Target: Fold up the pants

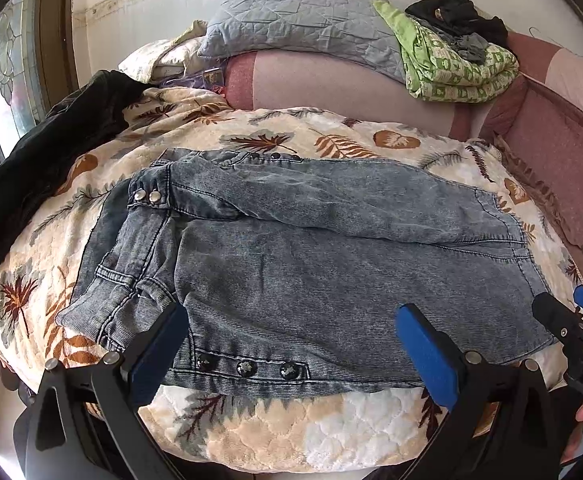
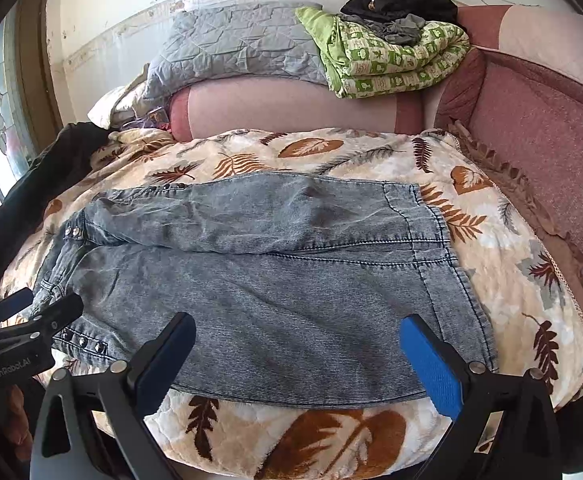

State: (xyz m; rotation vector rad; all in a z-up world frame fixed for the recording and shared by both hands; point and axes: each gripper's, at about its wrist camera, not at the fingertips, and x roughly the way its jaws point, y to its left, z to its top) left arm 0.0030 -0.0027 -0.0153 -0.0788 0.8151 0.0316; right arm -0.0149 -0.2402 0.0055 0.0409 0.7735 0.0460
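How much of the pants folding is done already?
Partly done, it looks like: the jeans lie flat on the leaf blanket, apparently already doubled over, the waist buttons at the left end and hems at the right. Nothing is in hand: the left gripper and right gripper are both open at the near edge. Left: another fold to make them smaller.

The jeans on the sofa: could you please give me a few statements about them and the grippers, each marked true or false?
1. The jeans lie on a leaf-print blanket. True.
2. The left gripper is shut on the jeans. False: its jaws stand open, holding nothing.
3. The right gripper is open. True.
4. The green quilt lies on the jeans. False: it sits up on the sofa back.
5. The jeans hang off the blanket. False: they lie flat on it.
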